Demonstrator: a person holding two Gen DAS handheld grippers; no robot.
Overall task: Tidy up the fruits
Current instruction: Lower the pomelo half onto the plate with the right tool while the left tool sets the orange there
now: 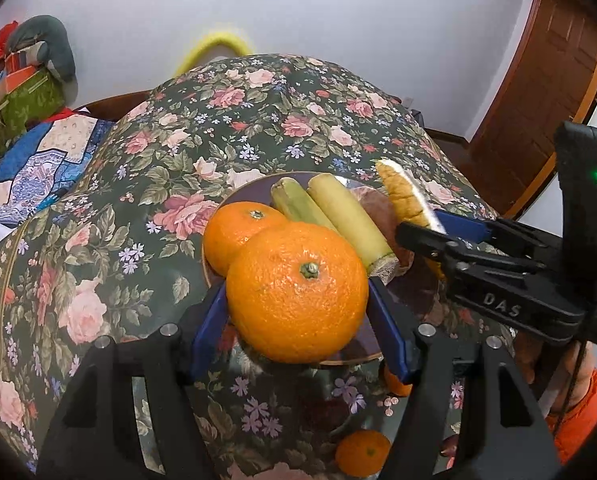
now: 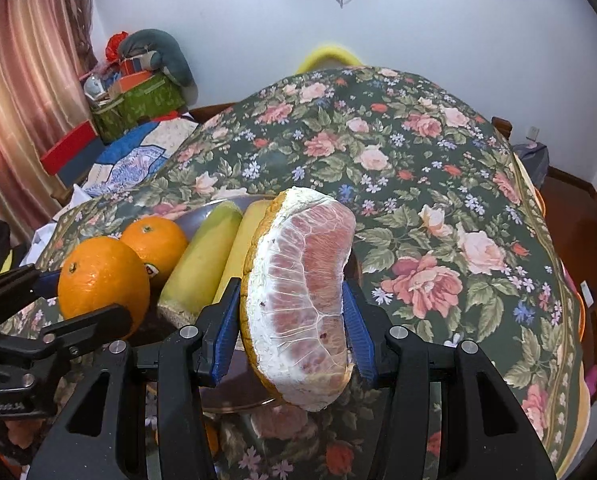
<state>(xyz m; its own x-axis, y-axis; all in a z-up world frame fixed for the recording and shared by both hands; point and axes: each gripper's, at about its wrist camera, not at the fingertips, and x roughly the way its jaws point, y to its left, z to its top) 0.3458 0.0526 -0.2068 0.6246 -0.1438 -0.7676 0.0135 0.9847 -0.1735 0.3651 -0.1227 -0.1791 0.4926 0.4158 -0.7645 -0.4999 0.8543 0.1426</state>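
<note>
My left gripper (image 1: 298,304) is shut on a large orange (image 1: 296,292) and holds it over the near rim of a dark plate (image 1: 242,194). On the plate lie a second orange (image 1: 234,228) and two green-yellow stalks (image 1: 338,216). My right gripper (image 2: 292,320) is shut on a pomelo wedge (image 2: 298,292), pink flesh up, over the plate's right side. In the left wrist view the right gripper (image 1: 442,228) comes in from the right with the wedge (image 1: 406,196). In the right wrist view the left gripper (image 2: 50,300) holds the orange (image 2: 102,276) at the left.
A floral cloth (image 1: 258,120) covers the round table. Its glossy top reflects fruit near the front edge. A small orange (image 1: 362,458) shows low in the left wrist view. Boxes and bedding (image 2: 134,100) pile up at the far left. A wooden door (image 1: 538,80) is at the right.
</note>
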